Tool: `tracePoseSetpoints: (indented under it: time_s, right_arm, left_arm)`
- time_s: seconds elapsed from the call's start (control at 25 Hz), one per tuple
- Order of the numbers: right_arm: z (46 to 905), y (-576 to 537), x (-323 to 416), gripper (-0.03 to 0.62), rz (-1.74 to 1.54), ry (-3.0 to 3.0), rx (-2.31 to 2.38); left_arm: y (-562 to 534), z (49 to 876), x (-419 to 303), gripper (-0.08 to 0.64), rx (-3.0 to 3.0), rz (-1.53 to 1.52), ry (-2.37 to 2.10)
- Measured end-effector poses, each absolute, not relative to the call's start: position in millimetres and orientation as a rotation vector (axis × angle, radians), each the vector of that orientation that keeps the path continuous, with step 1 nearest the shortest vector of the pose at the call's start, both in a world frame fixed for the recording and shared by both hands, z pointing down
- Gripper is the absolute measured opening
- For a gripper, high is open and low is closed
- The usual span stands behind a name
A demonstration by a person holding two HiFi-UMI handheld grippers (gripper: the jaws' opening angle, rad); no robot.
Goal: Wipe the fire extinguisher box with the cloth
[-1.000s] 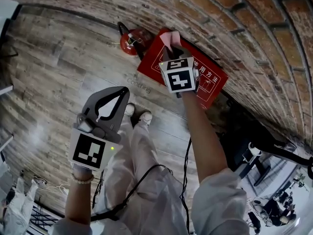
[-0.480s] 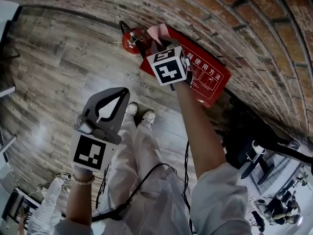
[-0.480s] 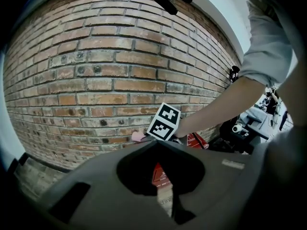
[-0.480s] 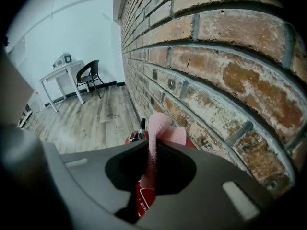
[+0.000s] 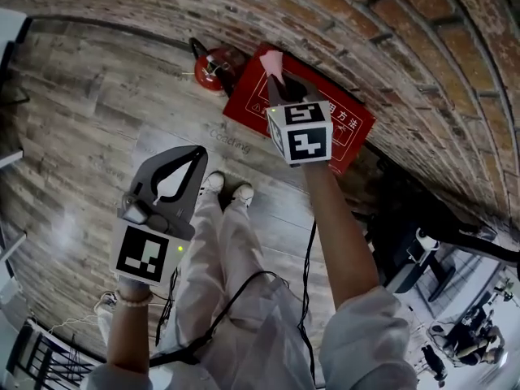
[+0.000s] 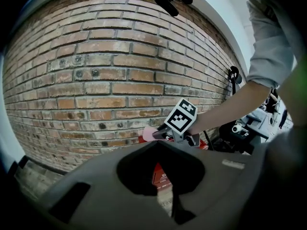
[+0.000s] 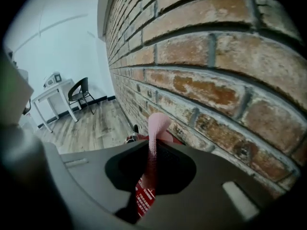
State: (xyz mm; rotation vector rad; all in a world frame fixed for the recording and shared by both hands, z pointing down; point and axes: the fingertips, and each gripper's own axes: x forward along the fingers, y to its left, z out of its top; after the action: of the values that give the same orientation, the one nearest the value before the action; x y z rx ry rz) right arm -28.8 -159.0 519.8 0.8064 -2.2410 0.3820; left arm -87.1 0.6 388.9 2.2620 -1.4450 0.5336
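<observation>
Brick wall [image 5: 406,23] and wood floor [image 5: 97,104] look the same as before. The red fire extinguisher box [image 5: 248,108] sits at the wall's foot, with a fire extinguisher [image 5: 213,65] just beside it. The right gripper [image 5: 283,86] has swung back along the box after reaching toward the extinguisher end half a second ago. That reads as a back-and-forth stroke, so wiping seems under way. Its fingers are clamped on the pink cloth [image 5: 271,62], which seems to rest on the box's wall-side edge. The left gripper [image 5: 193,156] hangs idle over the floor, fingers closed together, nothing between.

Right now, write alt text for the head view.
The right gripper holds a pink cloth against the red fire extinguisher box at the foot of a brick wall. The left gripper hangs shut and empty over the wooden floor.
</observation>
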Motion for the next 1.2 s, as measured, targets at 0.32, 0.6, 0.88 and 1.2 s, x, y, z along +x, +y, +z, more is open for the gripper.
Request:
tracePoseSetpoints:
  time_s: [0.32, 0.6, 0.88, 1.2]
  right_arm:
    - [488, -150, 58, 0.028, 0.44, -2.227, 1.031]
    - [479, -141, 146, 0.028, 0.48, -2.133, 1.226]
    - [489, -126, 231, 0.028, 0.509, -1.981, 1.37]
    - [517, -113, 283, 0.028, 0.603, -1.853, 1.475]
  left_arm:
    - [0, 388, -81, 0.0, 2.269, 0.569, -1.414]
    - [-7, 389, -66, 0.0, 2.314, 0.603, -1.37]
    - [-8, 389, -47, 0.0, 2.348, 0.613, -1.332]
    - [-10, 391, -33, 0.0, 2.373, 0.63, -1.296]
